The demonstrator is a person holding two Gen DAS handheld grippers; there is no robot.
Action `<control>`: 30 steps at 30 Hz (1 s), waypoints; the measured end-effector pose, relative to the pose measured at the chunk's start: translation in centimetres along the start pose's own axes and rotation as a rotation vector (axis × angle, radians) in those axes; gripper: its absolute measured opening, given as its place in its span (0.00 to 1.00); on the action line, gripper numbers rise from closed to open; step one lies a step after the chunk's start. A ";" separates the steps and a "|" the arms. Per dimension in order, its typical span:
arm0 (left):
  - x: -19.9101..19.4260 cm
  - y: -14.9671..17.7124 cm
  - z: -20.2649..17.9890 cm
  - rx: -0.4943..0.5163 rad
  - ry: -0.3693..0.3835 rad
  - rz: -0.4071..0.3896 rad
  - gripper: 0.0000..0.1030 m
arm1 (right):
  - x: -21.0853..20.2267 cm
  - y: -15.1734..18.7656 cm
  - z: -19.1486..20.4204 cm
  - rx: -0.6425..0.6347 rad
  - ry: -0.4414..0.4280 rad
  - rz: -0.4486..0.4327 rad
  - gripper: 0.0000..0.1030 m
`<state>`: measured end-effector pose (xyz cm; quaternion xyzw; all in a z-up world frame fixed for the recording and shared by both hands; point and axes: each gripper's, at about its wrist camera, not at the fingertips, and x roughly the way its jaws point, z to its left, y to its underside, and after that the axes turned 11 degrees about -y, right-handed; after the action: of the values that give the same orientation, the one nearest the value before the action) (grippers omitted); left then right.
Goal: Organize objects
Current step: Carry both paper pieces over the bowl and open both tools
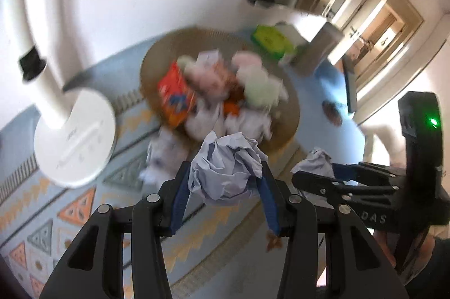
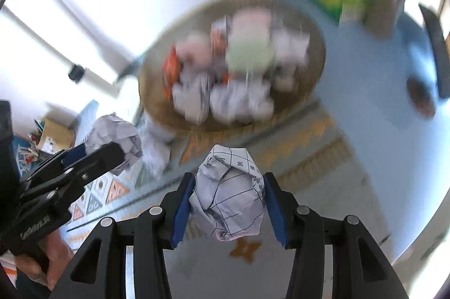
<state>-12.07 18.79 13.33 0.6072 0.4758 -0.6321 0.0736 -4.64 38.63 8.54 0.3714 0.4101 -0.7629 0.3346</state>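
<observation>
The left tool [image 1: 225,186] is clamped on a crumpled ball of plain pale paper [image 1: 227,166], its blue pads [image 1: 180,192] pressing in from both sides, and the ball hangs in the air above the patterned blue and orange cloth [image 1: 70,211] that covers the bench. Just beside it the right tool [image 2: 227,203] grips a crumpled ball of paper printed with a black grid and characters [image 2: 230,197], also lifted clear of the cloth. Beyond both, a round woven tan tray [image 2: 315,68] sits on the bench, heaped with more crumpled white paper balls [image 2: 194,99], an orange packet [image 1: 175,99] and pale pink and green lumps too blurred to identify. Another crumpled white paper ball [image 1: 161,158] lies on the cloth just outside the tray's rim. A white round lamp base [image 1: 76,141] stands to the left, and a lime green box [image 1: 270,41] lies behind the tray.
</observation>
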 end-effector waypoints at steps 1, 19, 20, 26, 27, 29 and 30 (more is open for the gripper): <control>0.1 -0.6 -0.3 0.001 0.000 -0.007 0.42 | -0.6 -0.7 -0.3 -0.022 0.015 -0.017 0.46; 3.4 -10.8 -0.4 0.013 -0.094 -0.068 0.42 | -1.3 -17.3 0.4 -0.129 -0.006 -0.158 0.48; 3.7 -11.0 -0.3 0.009 -0.093 -0.066 0.43 | -0.6 -18.0 0.4 -0.120 -0.021 -0.153 0.48; 5.5 -11.8 0.4 -0.026 -0.080 -0.037 0.79 | 1.9 -20.5 0.2 -0.087 -0.018 -0.139 0.65; 5.5 -11.6 0.6 -0.039 -0.081 -0.040 0.79 | 2.1 -20.7 0.1 -0.086 -0.017 -0.141 0.65; 5.7 -11.2 0.9 -0.045 -0.083 -0.028 0.79 | 2.1 -20.7 -0.2 -0.075 -0.012 -0.140 0.65; 5.7 -11.0 1.0 -0.047 -0.081 -0.021 0.79 | 2.0 -20.5 -0.4 -0.070 -0.014 -0.141 0.65</control>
<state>-21.56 26.76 13.96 0.5743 0.4933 -0.6456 0.1004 -22.28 47.62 14.40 0.3242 0.4595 -0.7723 0.2955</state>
